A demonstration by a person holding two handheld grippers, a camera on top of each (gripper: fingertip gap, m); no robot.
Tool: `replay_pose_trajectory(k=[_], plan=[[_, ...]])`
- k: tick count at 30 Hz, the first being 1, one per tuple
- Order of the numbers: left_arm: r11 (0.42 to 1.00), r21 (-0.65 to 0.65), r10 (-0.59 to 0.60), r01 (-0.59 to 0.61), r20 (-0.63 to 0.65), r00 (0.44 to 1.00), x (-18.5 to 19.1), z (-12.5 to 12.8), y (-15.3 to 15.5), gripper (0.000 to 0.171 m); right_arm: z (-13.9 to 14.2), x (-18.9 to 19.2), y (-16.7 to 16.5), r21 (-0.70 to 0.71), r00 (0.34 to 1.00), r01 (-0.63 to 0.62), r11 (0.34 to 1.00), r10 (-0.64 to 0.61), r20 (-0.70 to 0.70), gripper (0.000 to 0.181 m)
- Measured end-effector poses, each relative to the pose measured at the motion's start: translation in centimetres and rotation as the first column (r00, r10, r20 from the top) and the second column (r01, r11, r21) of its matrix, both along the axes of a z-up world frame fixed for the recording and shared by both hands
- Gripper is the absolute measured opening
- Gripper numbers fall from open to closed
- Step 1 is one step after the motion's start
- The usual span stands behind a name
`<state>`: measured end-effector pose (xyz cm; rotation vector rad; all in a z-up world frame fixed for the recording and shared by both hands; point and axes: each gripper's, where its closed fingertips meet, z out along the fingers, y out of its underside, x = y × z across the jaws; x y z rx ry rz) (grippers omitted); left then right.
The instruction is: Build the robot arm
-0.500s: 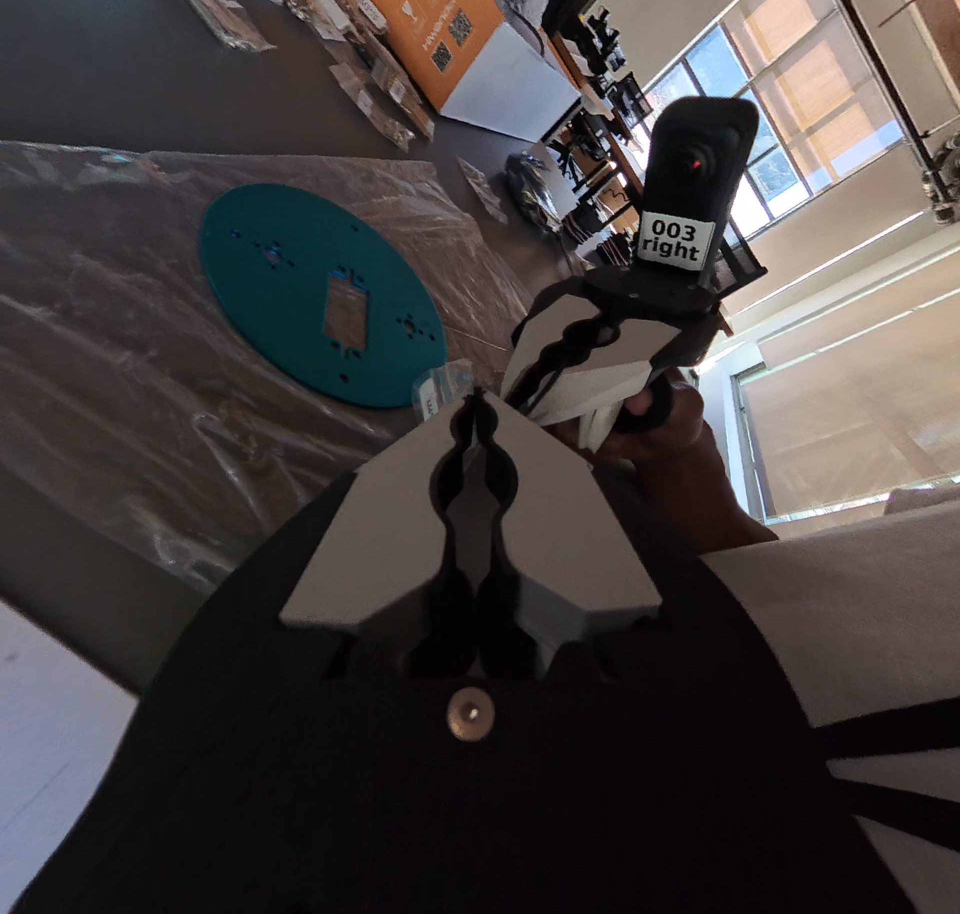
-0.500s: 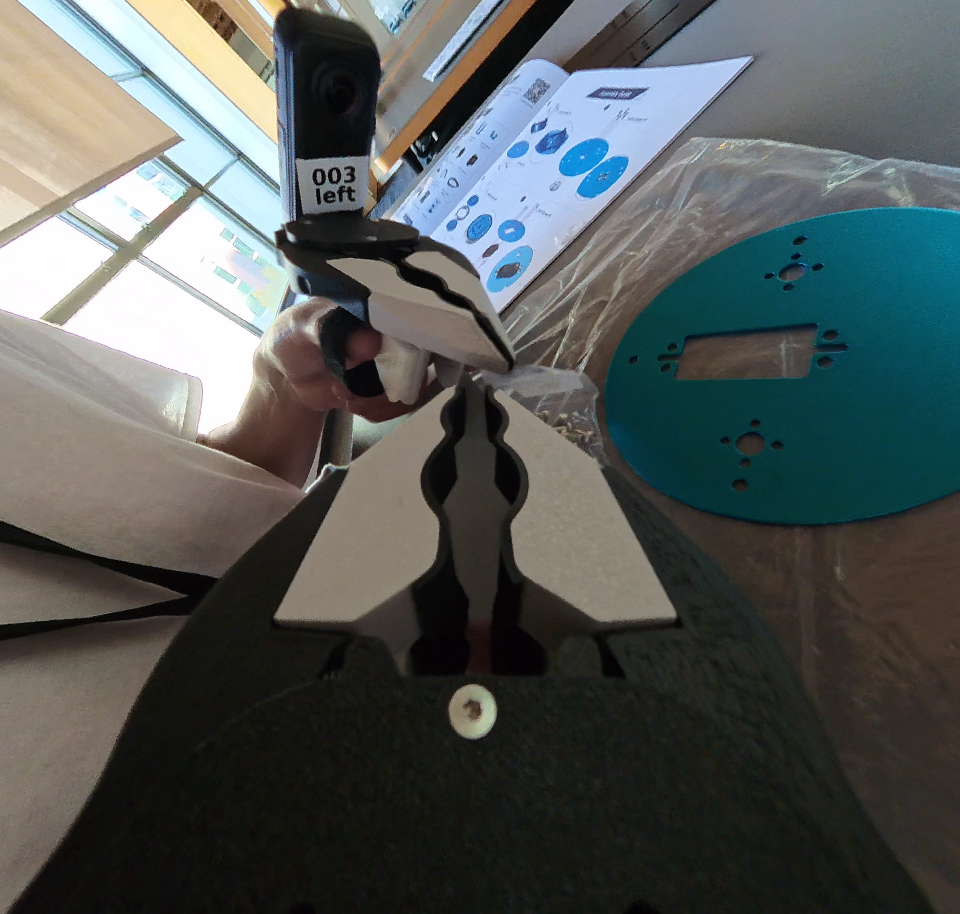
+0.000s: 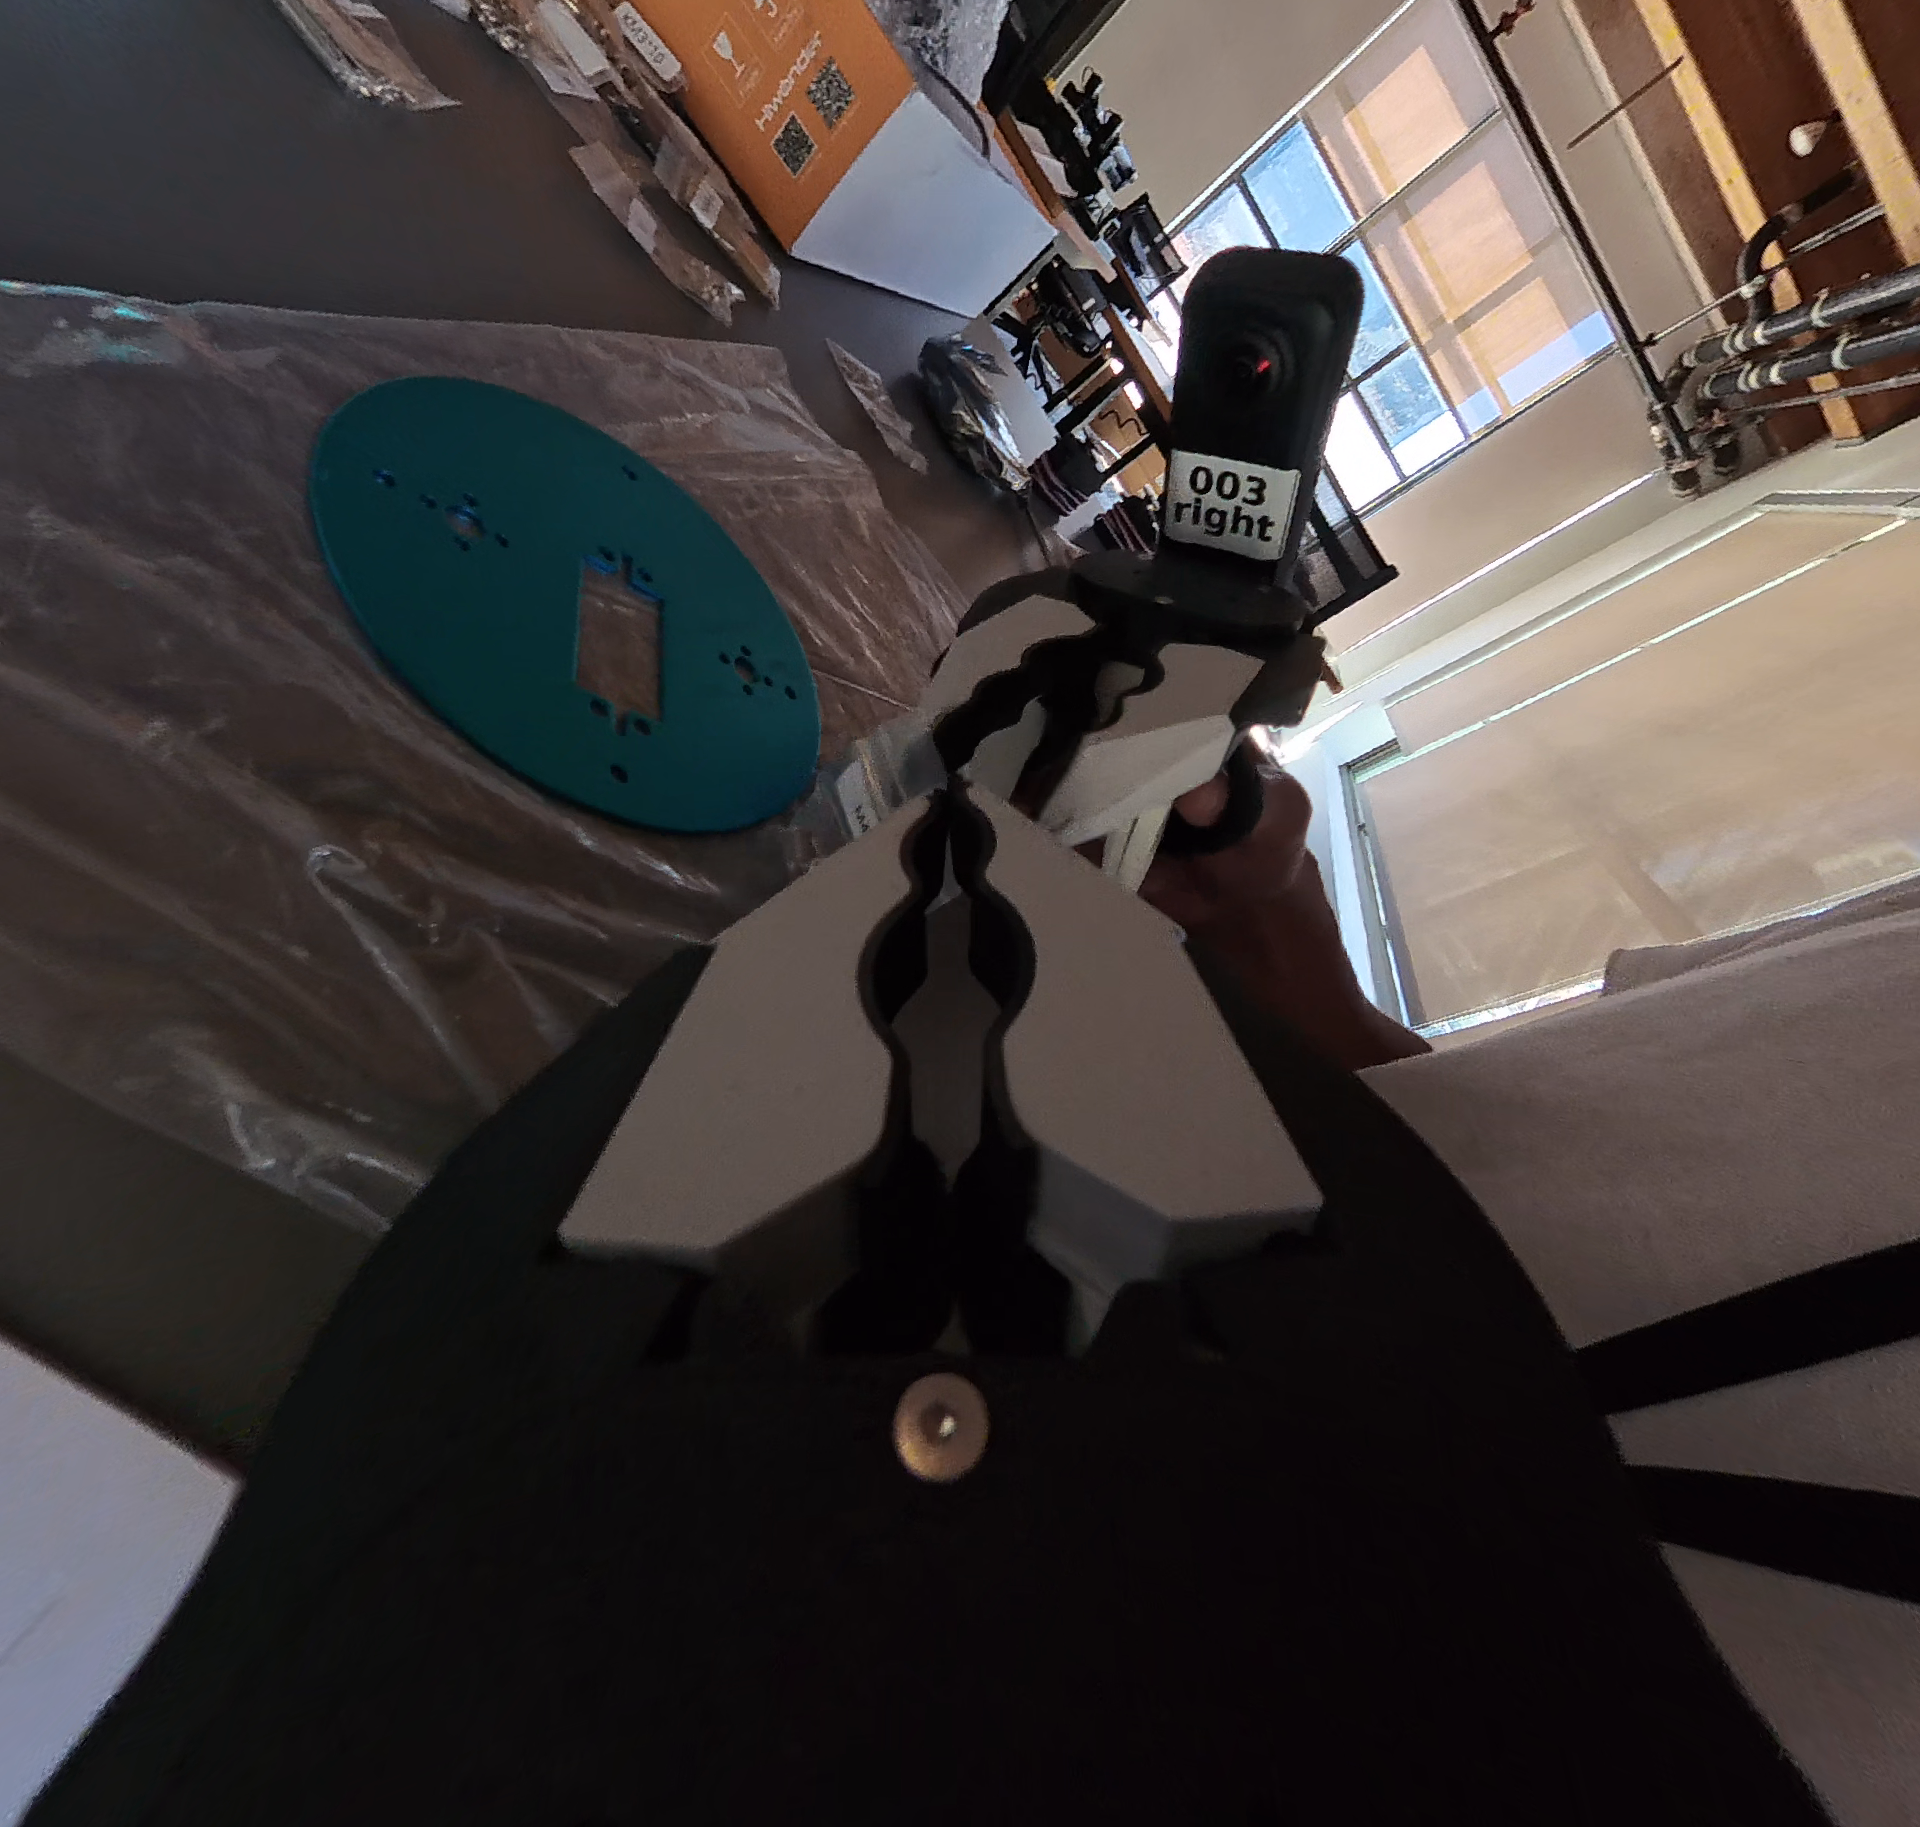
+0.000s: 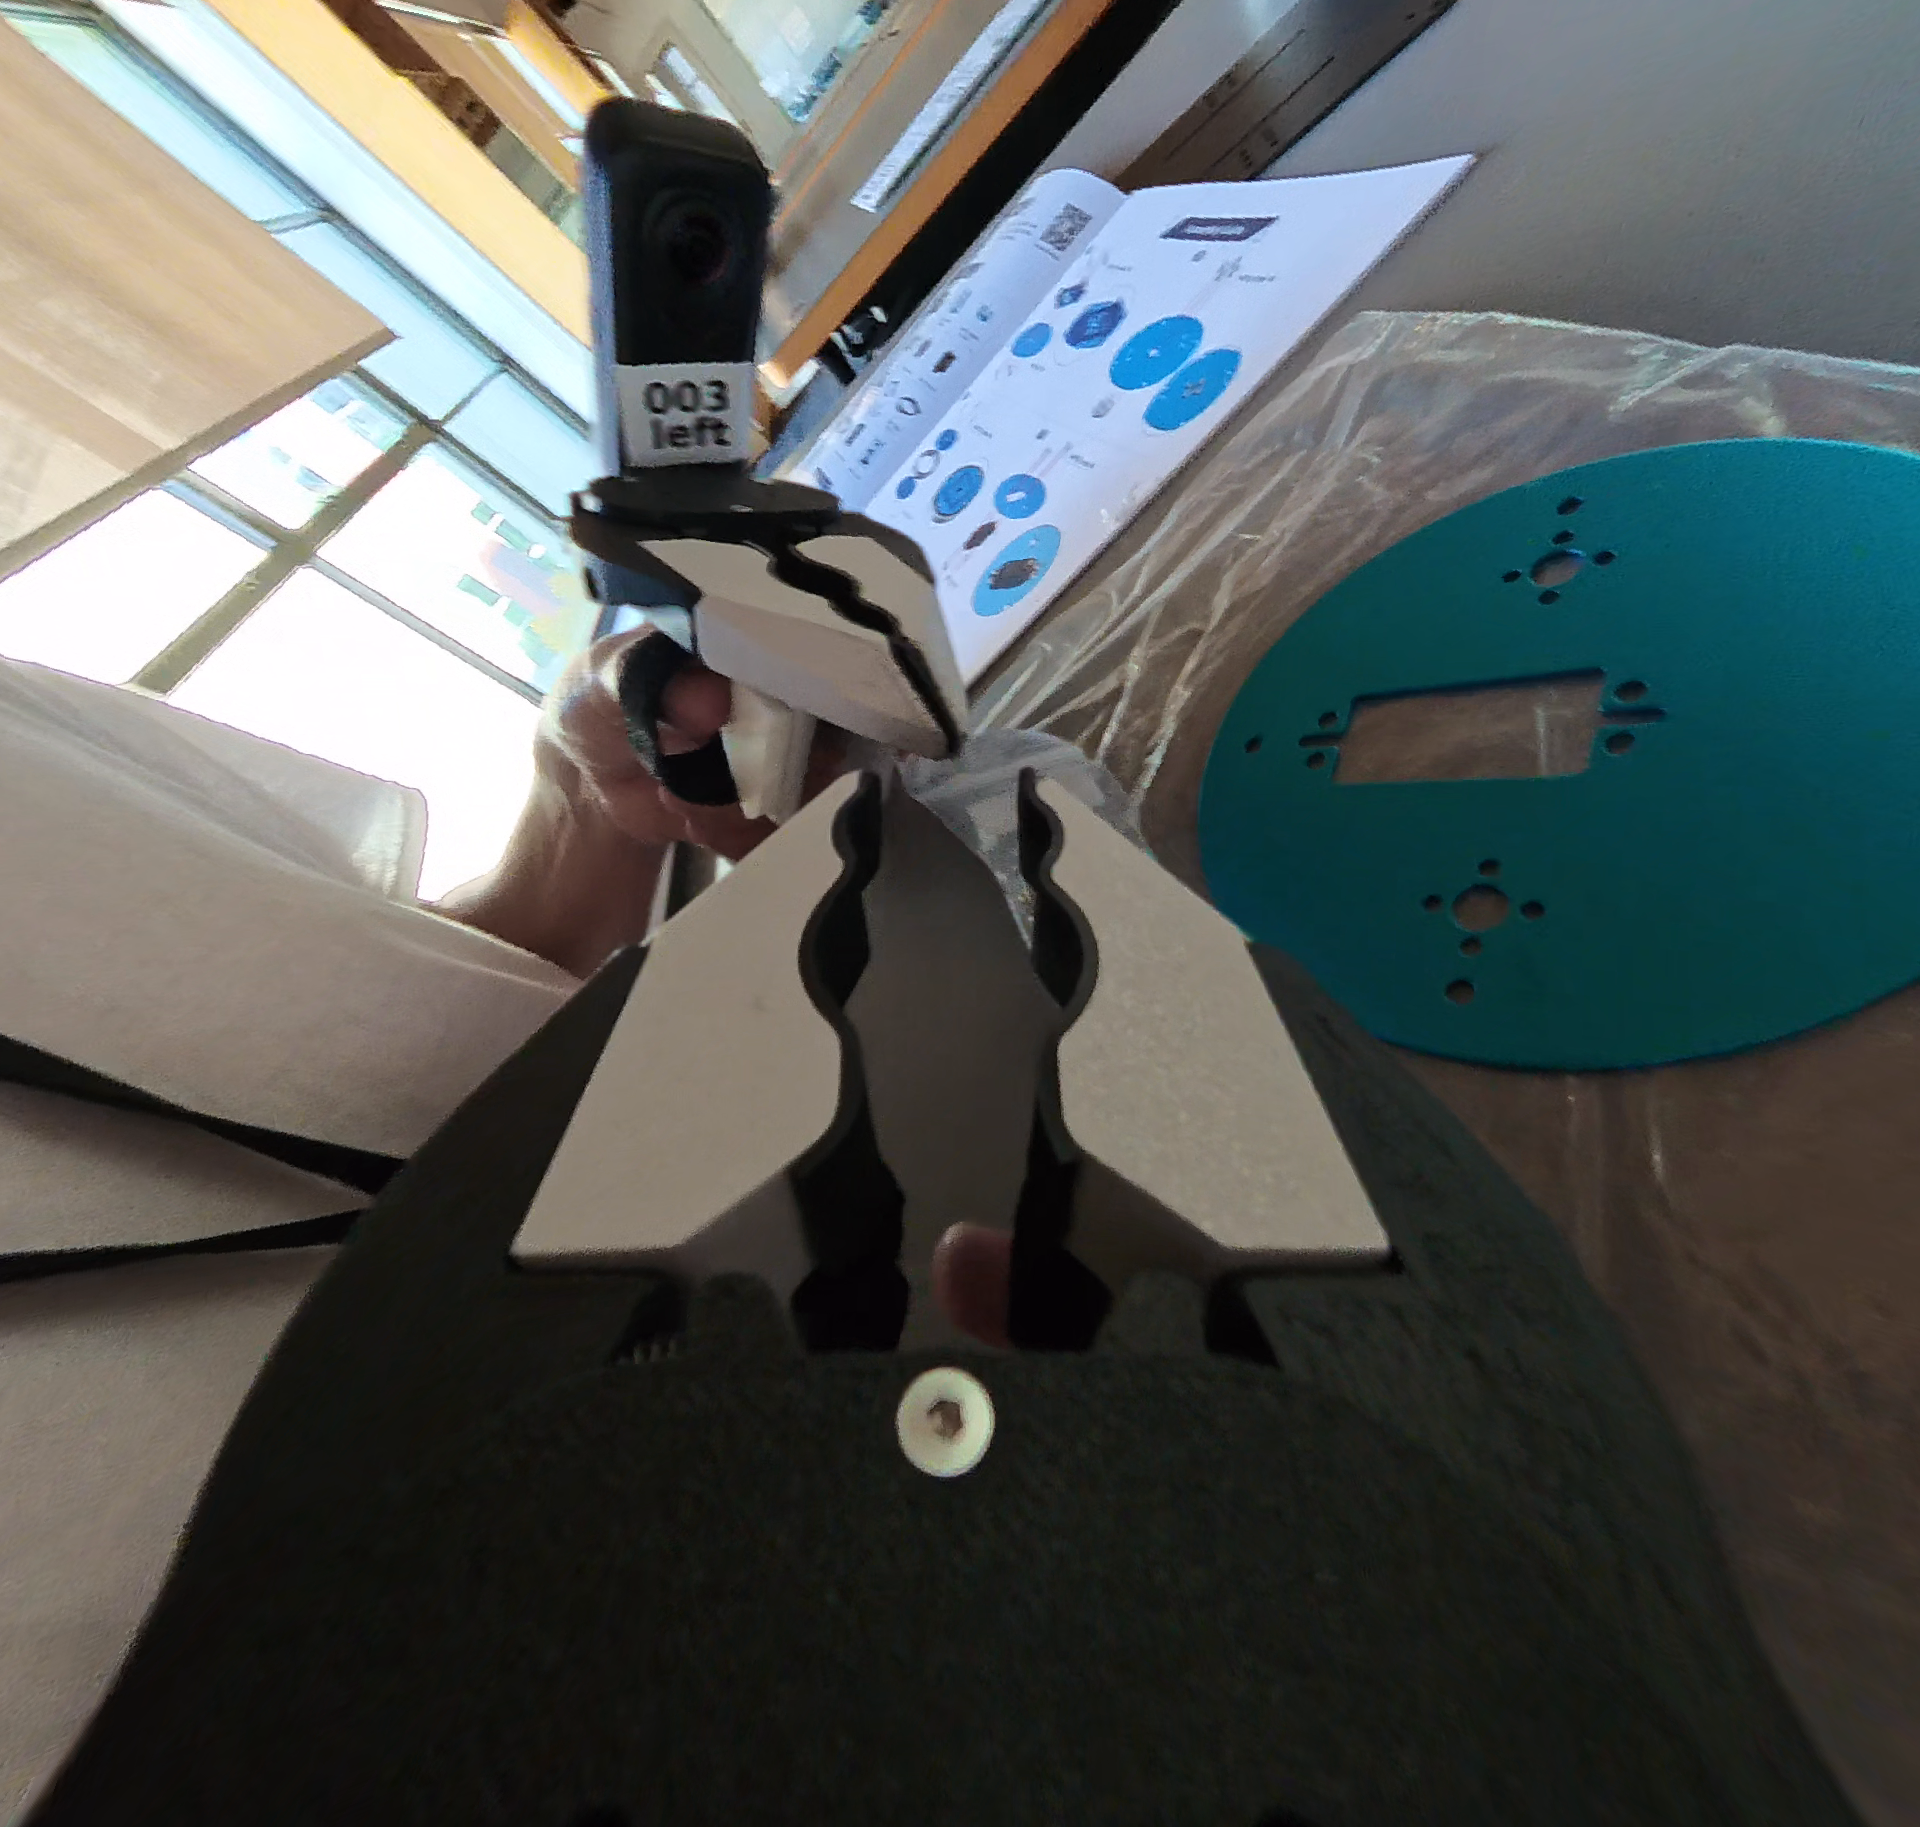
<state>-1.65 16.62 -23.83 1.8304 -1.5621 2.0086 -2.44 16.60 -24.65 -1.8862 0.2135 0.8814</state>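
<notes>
My left gripper (image 3: 951, 806) is shut on the edge of a small clear plastic bag (image 3: 873, 775) of tiny metal parts, held above the table. My right gripper (image 4: 945, 785) is open, with its fingertips on either side of the same bag (image 4: 987, 764). The two grippers face each other almost tip to tip. The right gripper (image 3: 961, 743) shows in the left wrist view and the left gripper (image 4: 948, 733) in the right wrist view, each held by a hand. A teal round metal plate (image 3: 561, 614) with cut-outs lies flat beside them; it also shows in the right wrist view (image 4: 1558, 842).
The plate rests on a crinkled clear plastic sheet (image 3: 208, 842) over a dark table. An open instruction booklet (image 4: 1091, 375) lies beyond the sheet. An orange and white box (image 3: 769, 63) and several small parts bags (image 3: 665, 177) sit at the far side. My left and right fingertips are right by each other.
My right gripper has opened; half a second ago it was shut on the bag. My left gripper stays shut on the bag. Both grippers have shifted slightly.
</notes>
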Motion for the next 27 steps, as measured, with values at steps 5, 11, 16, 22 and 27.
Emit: replay_pose_trajectory(k=[5, 11, 16, 22, 27], plan=[[0.997, -0.077, -0.022, 0.023, 0.015, 1.0, 0.2, 0.7, -0.5, 0.0, 1.4, -0.9, -0.1, 0.087, 0.998, -0.04, 0.995, 0.044, -0.044, 0.031], [0.977, -0.195, -0.07, 0.082, 0.067, 0.995, -0.1, 2.3, -1.3, 0.0, 2.5, -0.6, -0.7, 0.136, 0.99, -0.038, 0.99, 0.056, -0.13, 0.014], [0.964, -0.238, -0.086, 0.121, 0.15, 0.985, -0.5, 3.9, -1.5, 0.0, 3.9, -0.5, -1.3, 0.203, 0.968, -0.046, 0.978, 0.094, -0.233, 0.004], [0.976, -0.189, -0.07, 0.104, 0.178, 0.982, -0.6, 4.2, -1.3, 0.0, 4.8, -0.3, -1.5, 0.238, 0.952, -0.044, 0.97, 0.113, -0.285, 0.0], [0.991, -0.13, 0.046, -0.032, 0.109, 0.993, 0.5, 2.8, 0.5, 0.007, 3.1, 0.2, -0.7, 0.186, 1.0, 0.011, 0.982, -0.016, 0.026, 0.0]])
